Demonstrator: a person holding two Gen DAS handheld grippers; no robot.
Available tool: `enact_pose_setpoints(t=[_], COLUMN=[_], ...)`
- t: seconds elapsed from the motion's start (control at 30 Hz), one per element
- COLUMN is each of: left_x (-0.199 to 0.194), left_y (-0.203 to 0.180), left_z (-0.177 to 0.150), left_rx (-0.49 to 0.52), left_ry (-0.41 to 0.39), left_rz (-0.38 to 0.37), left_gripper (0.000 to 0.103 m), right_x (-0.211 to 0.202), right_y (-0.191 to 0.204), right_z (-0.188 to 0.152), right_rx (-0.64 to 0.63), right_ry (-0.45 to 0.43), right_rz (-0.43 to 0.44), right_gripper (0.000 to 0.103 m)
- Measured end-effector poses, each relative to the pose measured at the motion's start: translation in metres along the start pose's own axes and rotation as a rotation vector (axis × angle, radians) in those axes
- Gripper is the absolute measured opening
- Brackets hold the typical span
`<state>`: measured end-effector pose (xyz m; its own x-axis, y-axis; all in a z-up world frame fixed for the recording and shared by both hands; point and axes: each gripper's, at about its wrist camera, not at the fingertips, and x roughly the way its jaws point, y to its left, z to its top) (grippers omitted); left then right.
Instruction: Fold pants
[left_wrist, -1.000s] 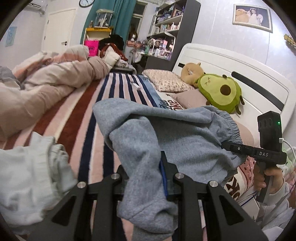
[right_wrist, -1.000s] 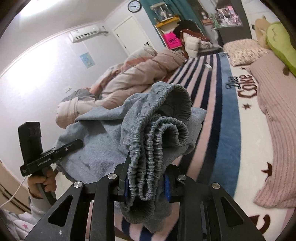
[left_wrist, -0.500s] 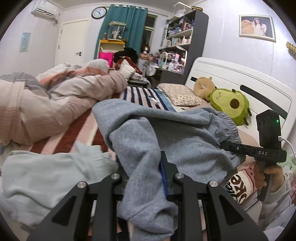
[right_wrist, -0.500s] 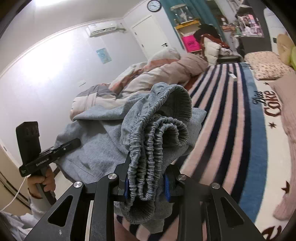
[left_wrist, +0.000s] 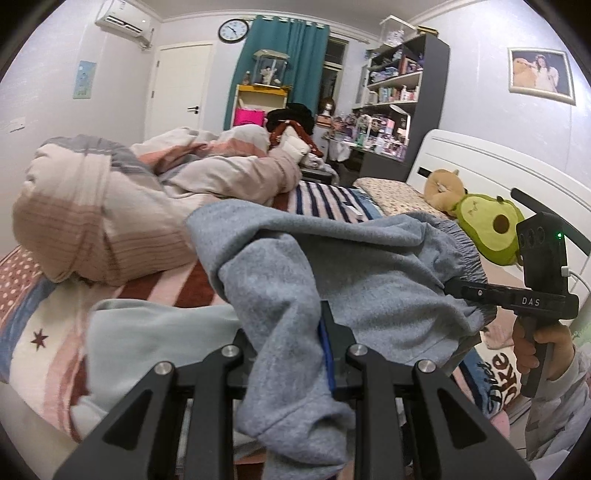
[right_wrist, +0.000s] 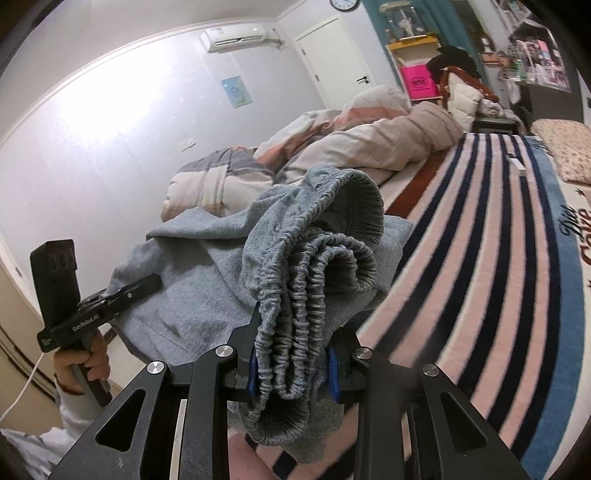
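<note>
Both tools clamp the pants (left_wrist: 369, 273) aloft over the bed (right_wrist: 480, 240): left tool (left_wrist: 295, 354) on a cuff, right tool (right_wrist: 291, 365) on the waistband; next, lay them flat.

Striped blanket (left_wrist: 317, 195) covers the bed, navy, pink and brown bands. Bunched pink-grey duvet (left_wrist: 122, 199) along its far side. Pale blue garment (left_wrist: 147, 332) lies crumpled near the bed edge. Avocado plush (left_wrist: 487, 229) and tan plush (left_wrist: 441, 184) against white headboard (left_wrist: 480, 166). Wall clock (left_wrist: 233, 30), teal curtain (left_wrist: 291, 62), air conditioner (right_wrist: 240, 37), dark shelving unit (left_wrist: 406, 96), framed picture (left_wrist: 541, 74).
</note>
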<state>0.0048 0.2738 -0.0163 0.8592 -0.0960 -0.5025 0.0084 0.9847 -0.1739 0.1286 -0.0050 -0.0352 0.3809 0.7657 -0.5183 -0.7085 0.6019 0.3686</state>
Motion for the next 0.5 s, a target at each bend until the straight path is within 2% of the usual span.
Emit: enact_pose_setpoints(t=[0.27, 0.5], left_x=[-0.011, -0.014], left_y=[0.052, 0.106], left_z=[-0.001, -0.009], left_rx=[-0.023, -0.078], left_ry=[0.001, 0.017], left_rz=[0.068, 0.125], left_gripper=[0.02, 0.02], right_x=[0.05, 0.101], right_y=[0.026, 0.04], right_z=[0.014, 0.022], right_rx=[-0.036, -0.064], right_ry=[0.046, 0.125], right_rz=[0.043, 0.08], right_gripper=[0.022, 0.022])
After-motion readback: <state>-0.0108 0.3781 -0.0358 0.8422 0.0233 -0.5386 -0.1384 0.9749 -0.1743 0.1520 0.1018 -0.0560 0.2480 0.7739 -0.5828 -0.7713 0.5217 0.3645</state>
